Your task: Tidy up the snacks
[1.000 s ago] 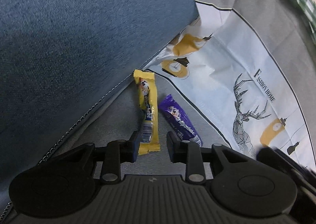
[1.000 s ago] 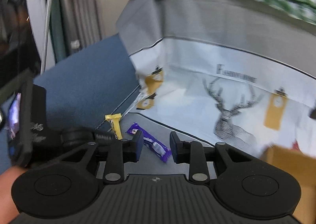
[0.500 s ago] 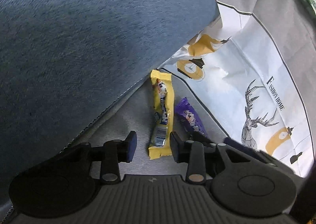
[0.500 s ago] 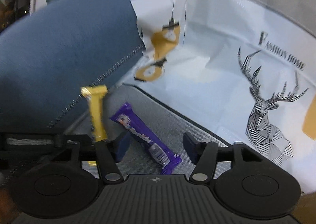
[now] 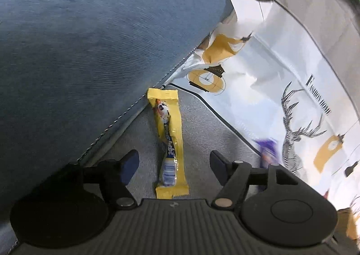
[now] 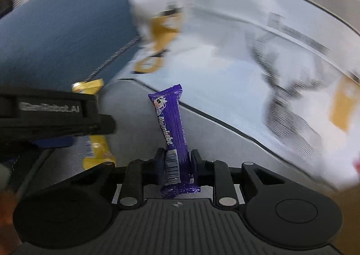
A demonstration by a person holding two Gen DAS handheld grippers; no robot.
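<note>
Purple foil-wrapped candy stick (image 6: 173,133): light, slippery, pinched near its barcode end by right claw (image 6: 176,161). Left claw (image 5: 173,160) wide, straddling yellow foil-wrapped candy stick (image 5: 169,140); mid-length grip looks best.

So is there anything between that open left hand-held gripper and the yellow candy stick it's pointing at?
Nothing visible. The yellow candy stick lies flat on the grey fabric, already in the gap of the open left hand-held gripper, uncovered. The blue cushion only borders its far end. The right hand-held gripper holds the purple Alpenliebe stick off to the side.
</note>
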